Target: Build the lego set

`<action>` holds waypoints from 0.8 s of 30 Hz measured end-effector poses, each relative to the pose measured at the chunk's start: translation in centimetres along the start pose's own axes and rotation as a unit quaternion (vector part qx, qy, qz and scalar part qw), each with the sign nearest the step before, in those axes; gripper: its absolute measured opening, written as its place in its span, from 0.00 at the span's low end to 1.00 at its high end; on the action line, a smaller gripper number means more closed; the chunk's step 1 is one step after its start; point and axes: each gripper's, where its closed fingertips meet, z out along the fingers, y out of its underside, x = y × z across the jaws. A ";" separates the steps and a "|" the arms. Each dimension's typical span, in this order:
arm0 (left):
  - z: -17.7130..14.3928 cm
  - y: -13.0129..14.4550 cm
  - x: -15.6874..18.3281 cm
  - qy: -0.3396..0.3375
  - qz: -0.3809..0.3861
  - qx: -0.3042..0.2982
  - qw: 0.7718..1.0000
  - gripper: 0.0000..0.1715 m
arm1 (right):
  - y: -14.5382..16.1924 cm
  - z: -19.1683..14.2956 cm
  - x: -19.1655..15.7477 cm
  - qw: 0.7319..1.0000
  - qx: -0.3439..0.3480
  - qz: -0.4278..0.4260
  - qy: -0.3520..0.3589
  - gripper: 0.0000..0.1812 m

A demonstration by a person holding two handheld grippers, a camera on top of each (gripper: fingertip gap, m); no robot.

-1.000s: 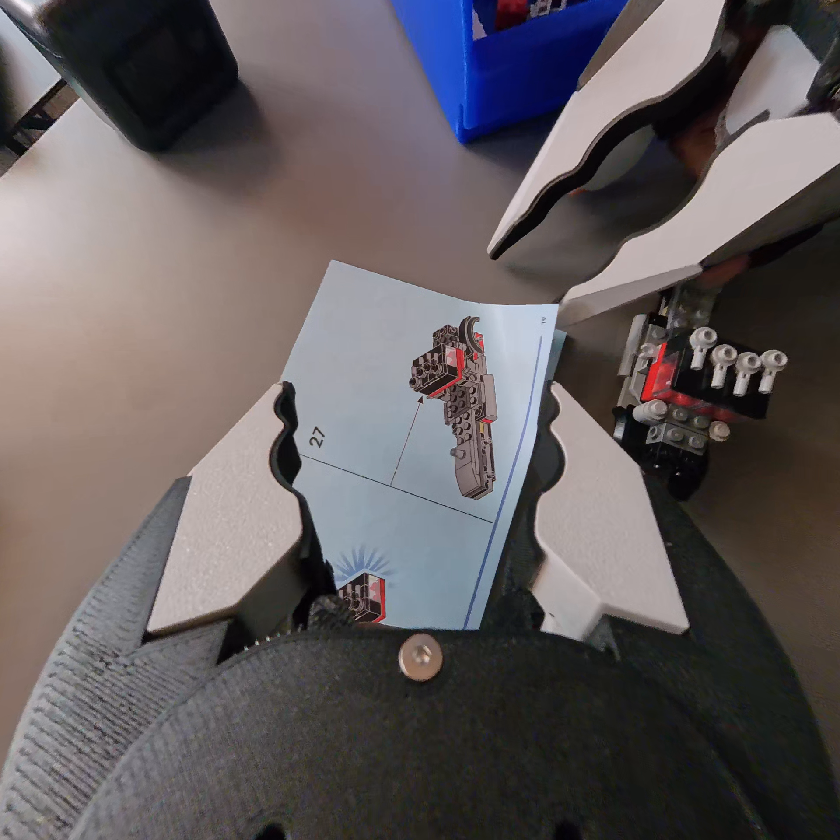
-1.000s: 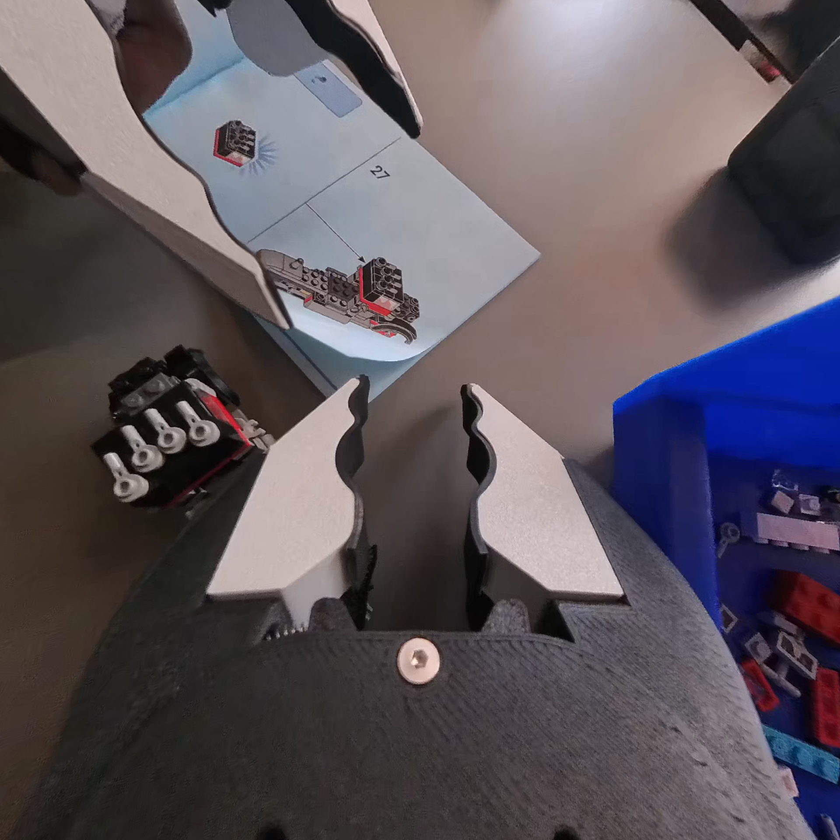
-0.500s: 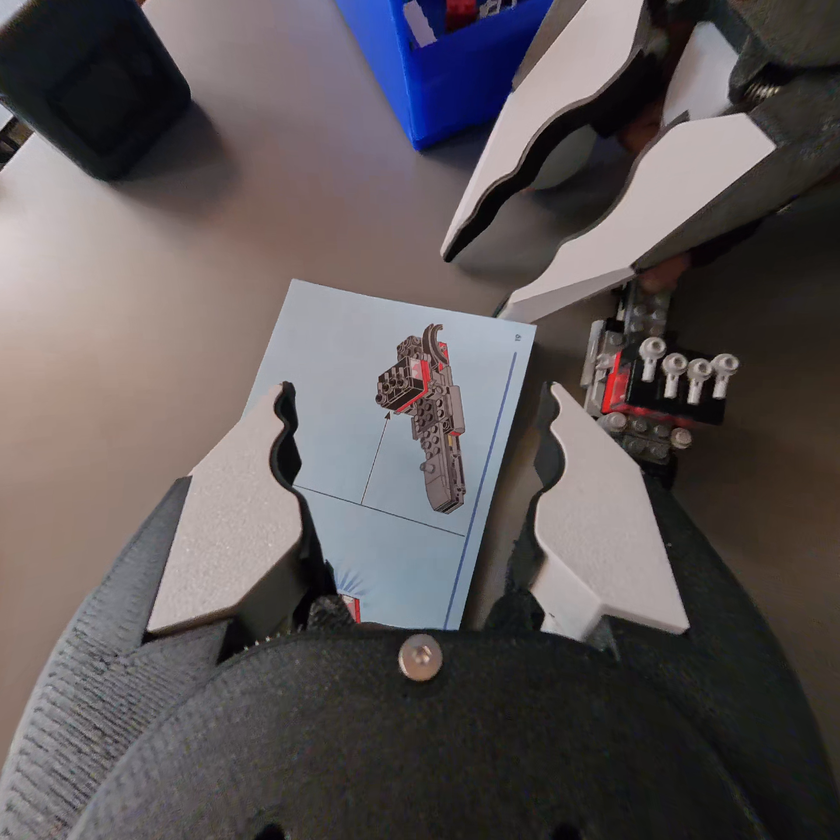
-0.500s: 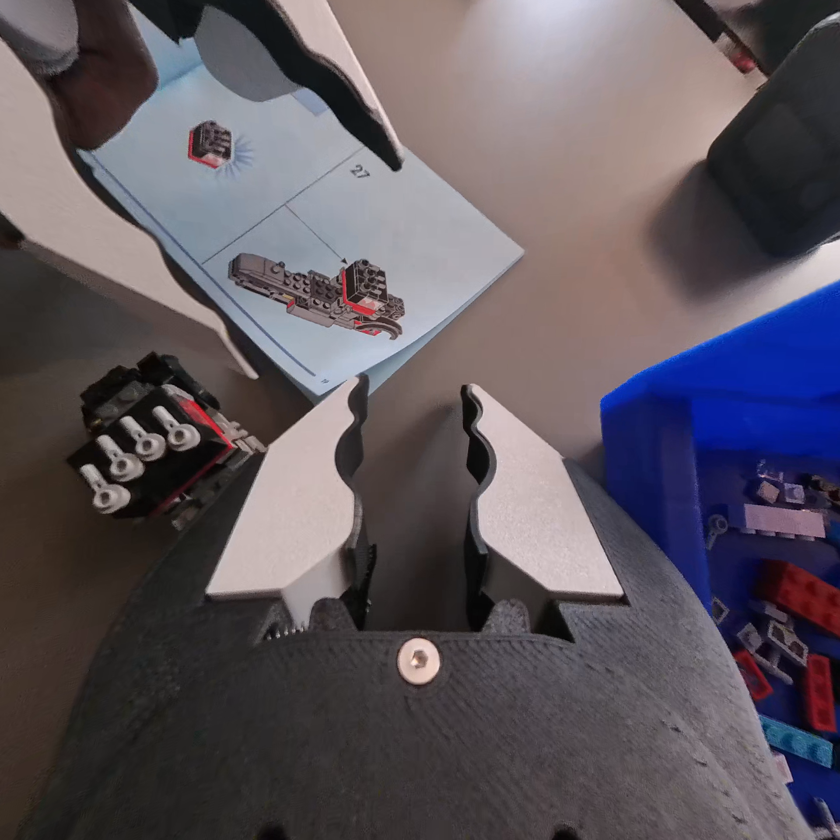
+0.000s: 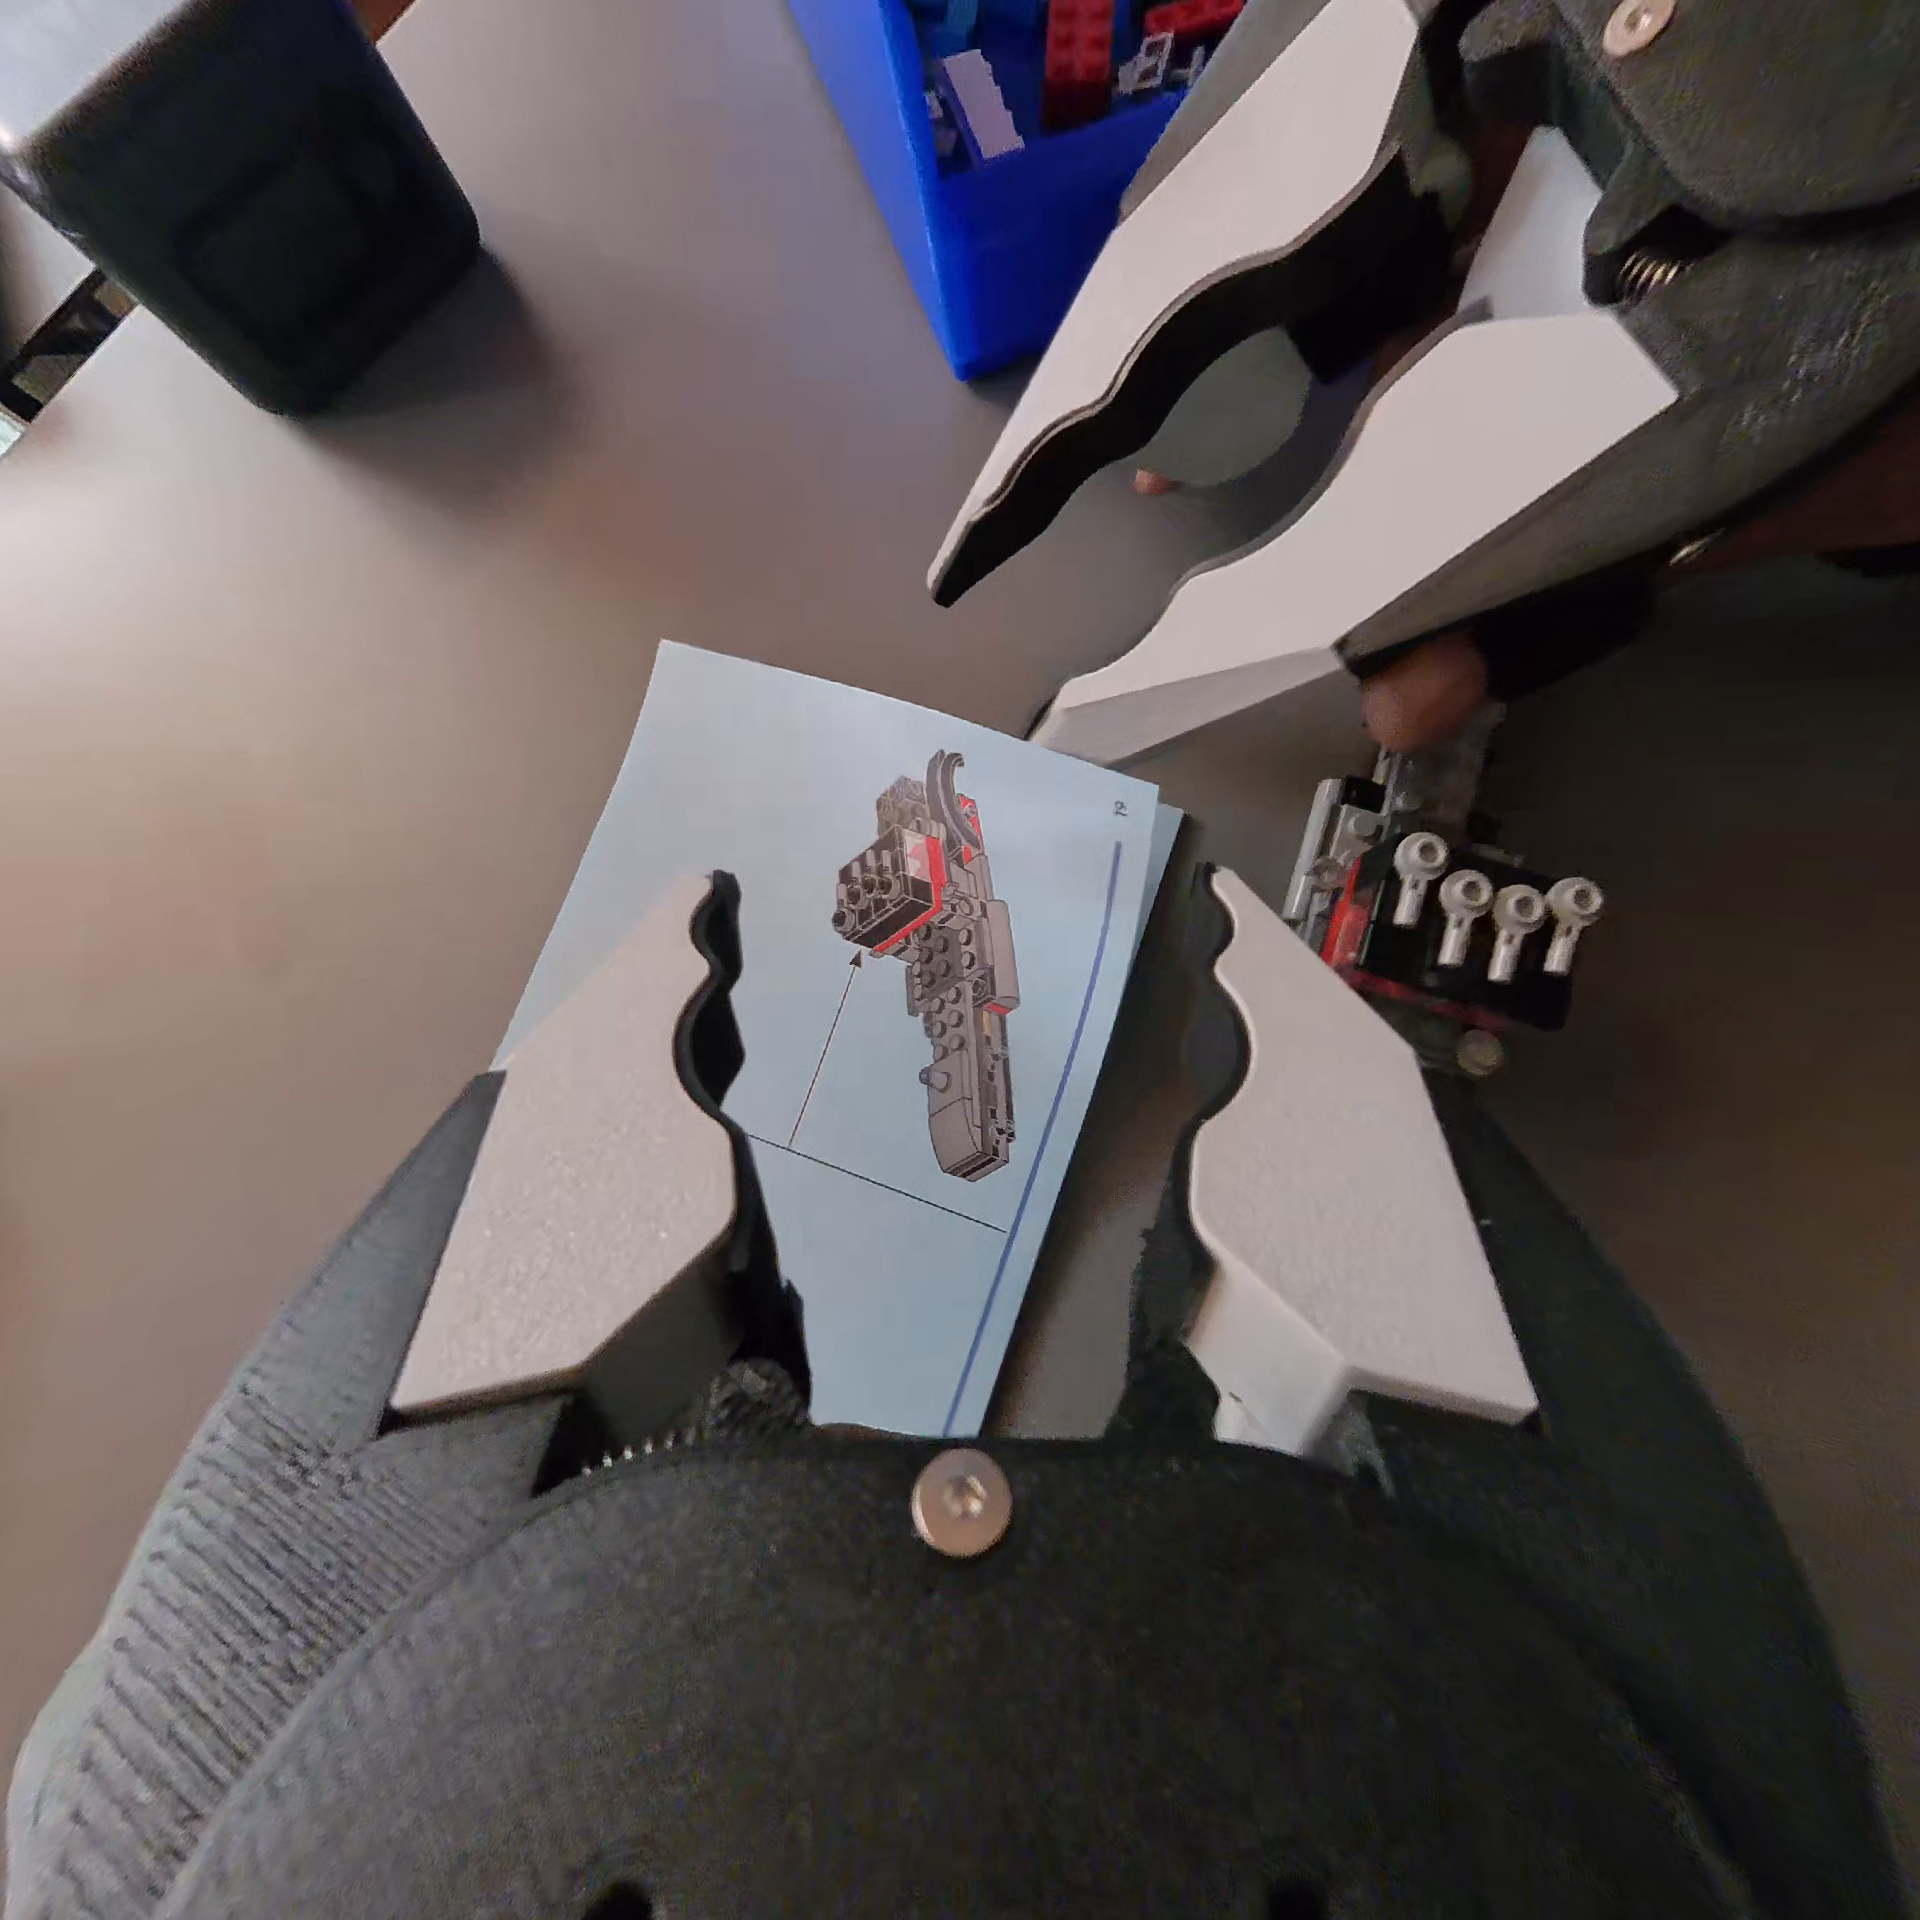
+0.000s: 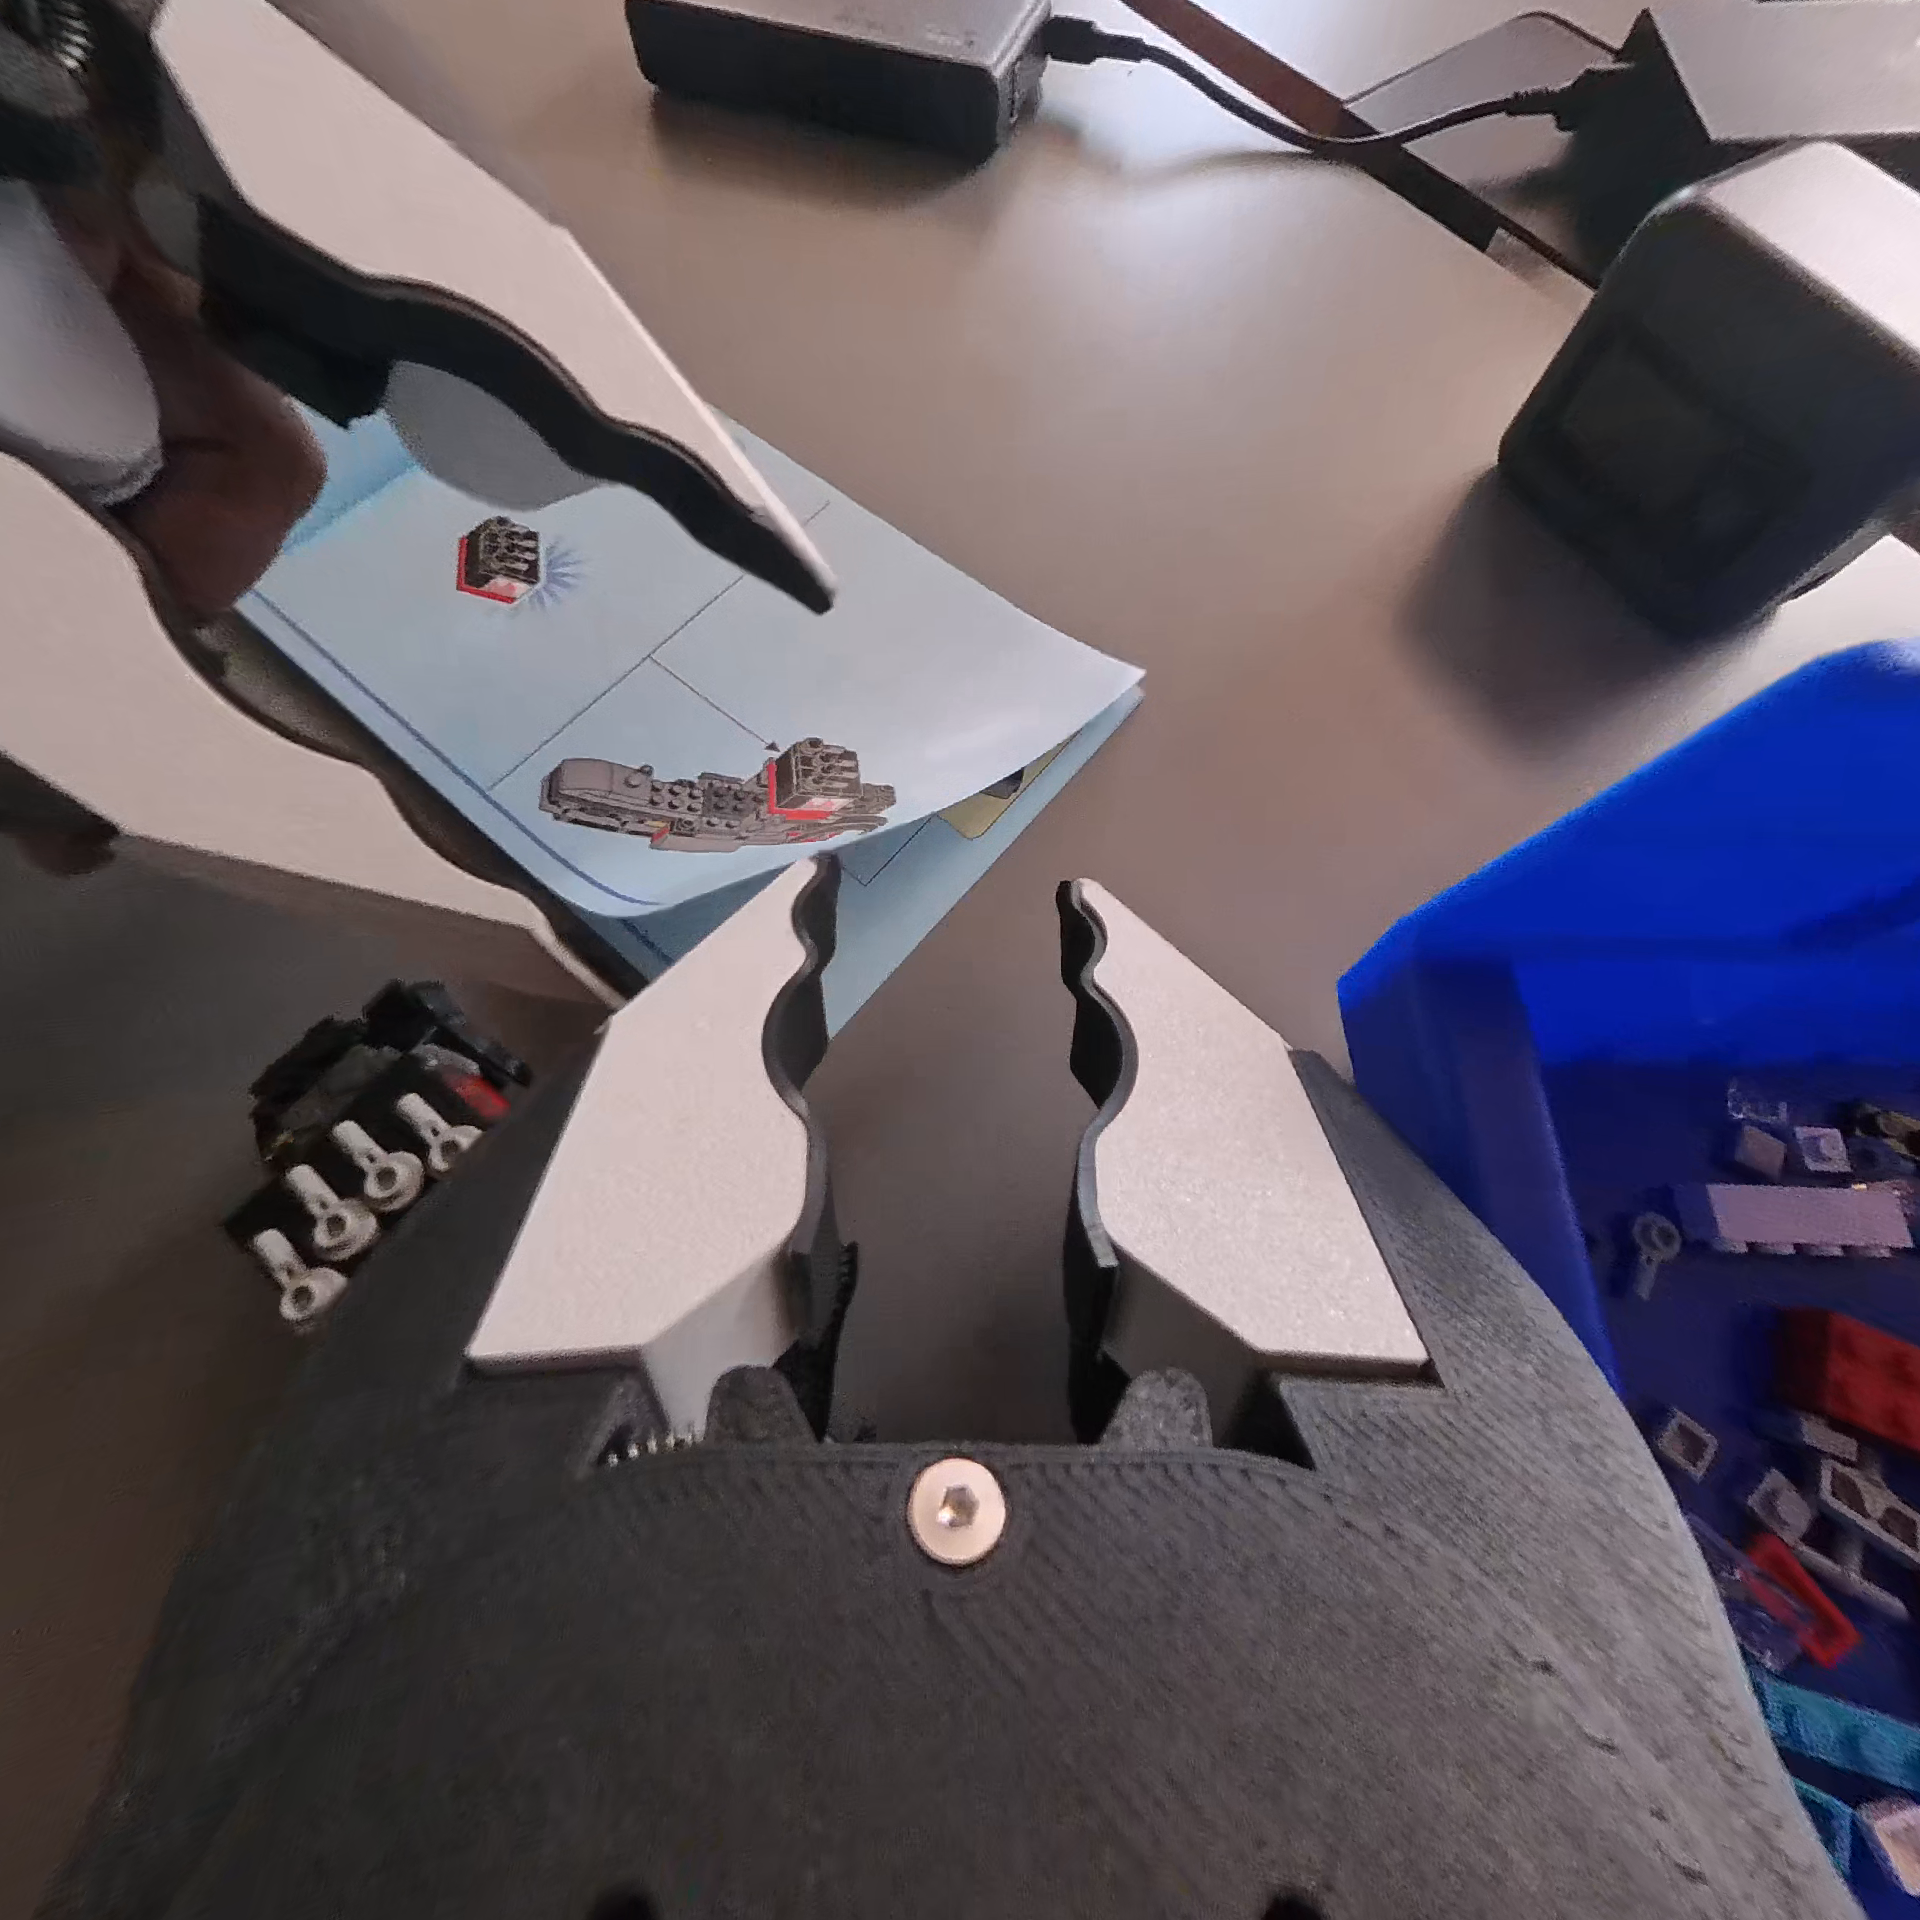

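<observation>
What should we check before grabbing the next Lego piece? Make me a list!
1. Left gripper open and empty: ok.
2. Right gripper open and empty: ok.
3. Instruction booklet open with the build picture showing: ok, though its top page curls up at one edge.
4. Half-built model resting on the table, near both grippers: ok.
5. Blue bin has loose bricks inside: ok.
6. The exact piece needed is in the bin: cannot tell.

Far ahead of your right jaws, to their right, you have a dark cube (image 6: 1704,416) on the grey table (image 6: 1195,436). Beyond it lie 1 black box (image 6: 831,62) and a cable (image 6: 1247,104).
</observation>
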 end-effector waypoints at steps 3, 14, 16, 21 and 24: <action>-0.1 -0.2 0.2 -0.005 -0.020 0.001 1.000 0.45 | -0.4 0.1 0.1 1.000 0.007 0.011 0.010 0.25; -1.0 -0.4 0.0 -0.003 -0.081 0.028 0.996 0.02 | -0.5 0.2 0.5 0.999 0.009 0.014 0.030 0.25; -1.2 -0.3 -0.2 0.000 -0.094 0.036 0.995 0.01 | -0.5 0.2 0.5 0.999 0.009 0.012 0.032 0.24; -5.0 0.3 -2.8 -0.034 -0.179 0.113 0.977 0.01 | -0.6 0.0 0.6 0.999 0.018 0.018 0.028 0.24; -10.2 2.3 -5.9 -0.082 -0.249 0.181 0.948 0.01 | -0.7 -0.2 0.6 0.999 0.023 0.025 0.023 0.24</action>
